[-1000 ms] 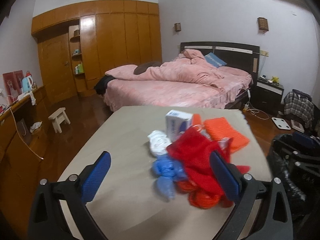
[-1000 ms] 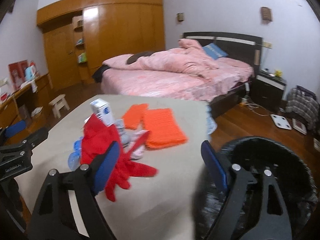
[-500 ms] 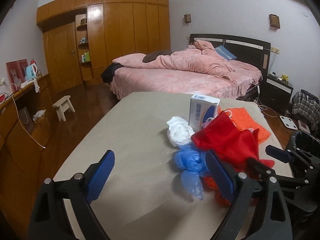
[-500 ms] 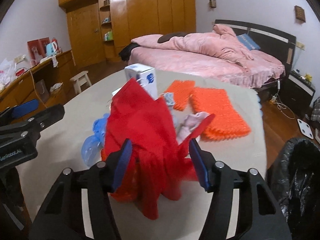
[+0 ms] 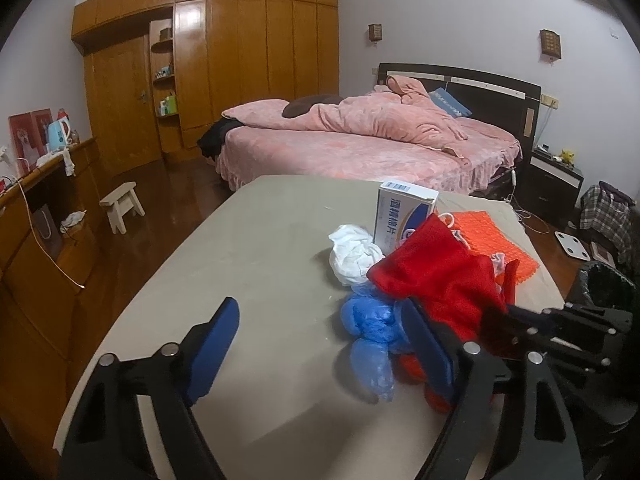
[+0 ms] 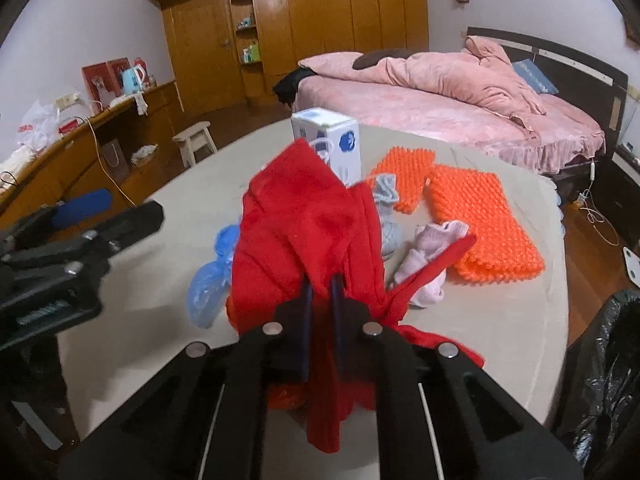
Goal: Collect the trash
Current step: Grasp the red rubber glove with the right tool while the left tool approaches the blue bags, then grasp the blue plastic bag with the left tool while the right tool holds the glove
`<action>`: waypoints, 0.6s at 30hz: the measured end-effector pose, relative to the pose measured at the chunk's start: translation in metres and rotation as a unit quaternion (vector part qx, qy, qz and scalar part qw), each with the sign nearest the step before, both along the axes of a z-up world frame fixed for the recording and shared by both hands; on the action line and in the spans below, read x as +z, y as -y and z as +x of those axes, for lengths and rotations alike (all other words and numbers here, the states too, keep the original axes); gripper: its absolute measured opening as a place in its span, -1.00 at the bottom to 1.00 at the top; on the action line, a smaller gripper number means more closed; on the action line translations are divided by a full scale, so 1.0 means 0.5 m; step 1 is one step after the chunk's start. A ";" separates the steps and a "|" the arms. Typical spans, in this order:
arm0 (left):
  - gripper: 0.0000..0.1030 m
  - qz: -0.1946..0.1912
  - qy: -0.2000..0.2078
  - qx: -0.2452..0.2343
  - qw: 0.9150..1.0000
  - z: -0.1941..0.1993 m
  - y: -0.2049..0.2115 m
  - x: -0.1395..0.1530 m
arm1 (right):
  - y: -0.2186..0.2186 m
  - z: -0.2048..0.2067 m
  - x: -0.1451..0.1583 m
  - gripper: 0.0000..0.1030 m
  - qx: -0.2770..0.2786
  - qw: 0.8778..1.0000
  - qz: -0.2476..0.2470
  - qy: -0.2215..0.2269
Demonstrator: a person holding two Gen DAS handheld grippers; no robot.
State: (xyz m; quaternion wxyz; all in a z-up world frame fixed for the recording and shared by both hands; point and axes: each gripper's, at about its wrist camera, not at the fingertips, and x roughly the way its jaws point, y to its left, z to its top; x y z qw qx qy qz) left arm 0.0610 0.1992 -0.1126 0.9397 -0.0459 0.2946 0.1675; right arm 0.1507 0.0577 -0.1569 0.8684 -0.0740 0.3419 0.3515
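Observation:
A heap of trash lies on the beige table (image 5: 256, 248): a red plastic bag (image 6: 304, 232), a blue plastic bag (image 5: 370, 320), a white crumpled wad (image 5: 352, 252) and a white-and-blue box (image 5: 402, 216) standing upright. My right gripper (image 6: 320, 284) is shut on the red bag and shows at the right of the left wrist view (image 5: 520, 320). My left gripper (image 5: 320, 336) is open and empty, just left of the heap, with the blue bag beside its right finger. A bin with a black liner (image 6: 604, 364) stands off the table's right side.
Two orange knitted mats (image 6: 476, 208), a grey sock (image 6: 386, 216) and a pink sock (image 6: 432, 256) lie behind the red bag. A pink bed (image 5: 360, 140) is beyond the table. A wooden desk (image 5: 44, 208) and a stool (image 5: 122, 204) are at the left.
My right gripper moved left from the bin to the heap and closed on the red bag. My left gripper drifted left and stayed open.

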 end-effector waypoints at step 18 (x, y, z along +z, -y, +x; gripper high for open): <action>0.35 -0.006 -0.003 -0.052 0.999 0.025 0.077 -0.005 | 0.180 -0.006 0.062 -0.84 -0.091 0.995 0.040 0.015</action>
